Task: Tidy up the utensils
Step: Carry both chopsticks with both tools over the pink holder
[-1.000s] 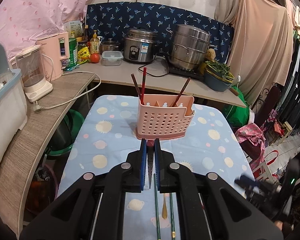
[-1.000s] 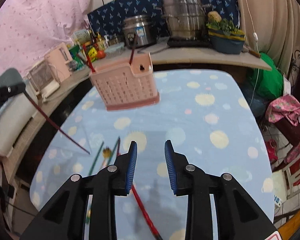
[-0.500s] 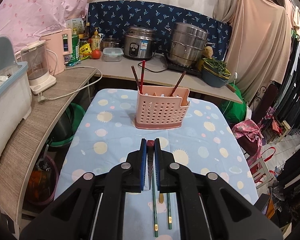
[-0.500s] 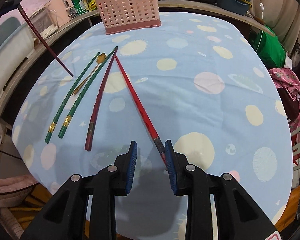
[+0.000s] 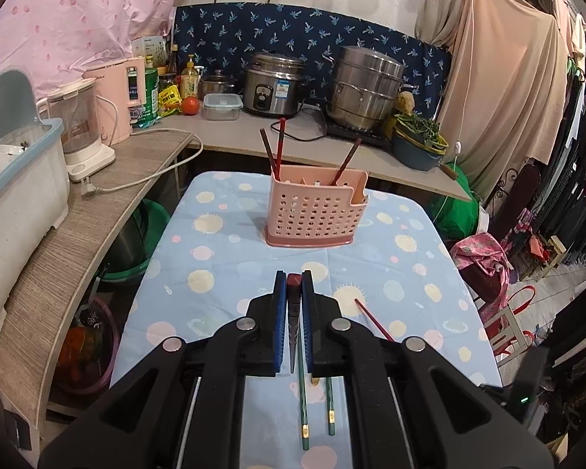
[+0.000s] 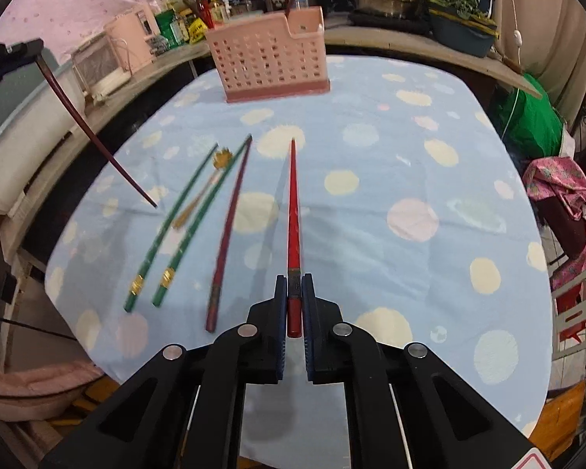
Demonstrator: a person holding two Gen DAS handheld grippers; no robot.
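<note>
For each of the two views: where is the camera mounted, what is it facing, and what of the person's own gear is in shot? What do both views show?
Left wrist: sits on the left gripper, facing the pink utensil basket and kitchen counter; fingers shut on a dark red chopstick.
Right wrist: sits on the right gripper, angled down at the tablecloth; fingers shut on a bright red chopstick; the left gripper shows at the far left.
Shared: basket, tablecloth, green chopsticks, both held chopsticks.

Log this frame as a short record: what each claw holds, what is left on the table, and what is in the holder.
left claw: shut on dark red chopstick, lifted off the table
right claw: shut on bright red chopstick
on tablecloth: two green chopsticks, gold spoon, maroon chopstick
pink holder: three chopsticks upright
</note>
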